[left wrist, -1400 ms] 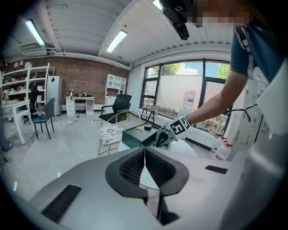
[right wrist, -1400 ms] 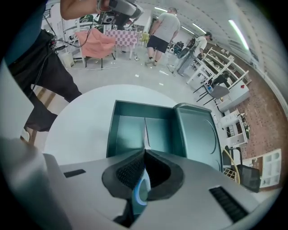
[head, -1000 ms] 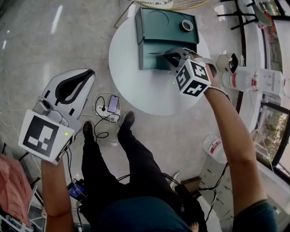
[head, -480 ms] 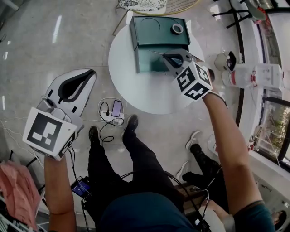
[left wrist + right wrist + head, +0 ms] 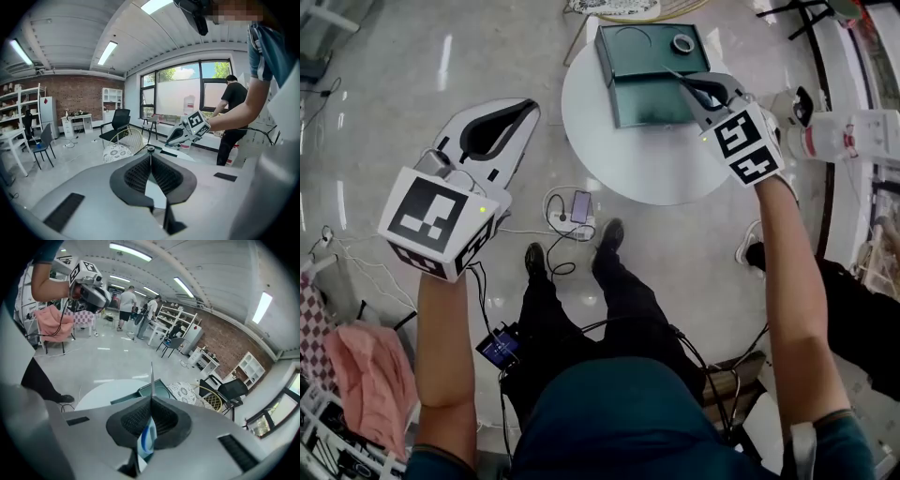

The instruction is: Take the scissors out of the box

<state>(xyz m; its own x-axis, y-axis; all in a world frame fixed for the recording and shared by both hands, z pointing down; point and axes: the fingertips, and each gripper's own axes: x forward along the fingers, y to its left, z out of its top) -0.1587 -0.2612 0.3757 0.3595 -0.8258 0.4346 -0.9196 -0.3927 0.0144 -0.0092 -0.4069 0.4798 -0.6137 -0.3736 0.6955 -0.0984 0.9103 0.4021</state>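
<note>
The round white bench (image 5: 637, 178) is standing with open floor (image 5: 394, 112) around its near edge. The green box (image 5: 649, 94) is lying open at its far rim. The right tool (image 5: 703, 92) is clamping the scissors (image 5: 151, 376) over the box, with the blade projecting past its tips. The left tool (image 5: 150, 159) is hanging clenched and empty over the floor, well apart.

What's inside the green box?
In the green box, a tape roll lies in the far half; the near half looks bare. The right gripper holding scissors hides one corner.
</note>
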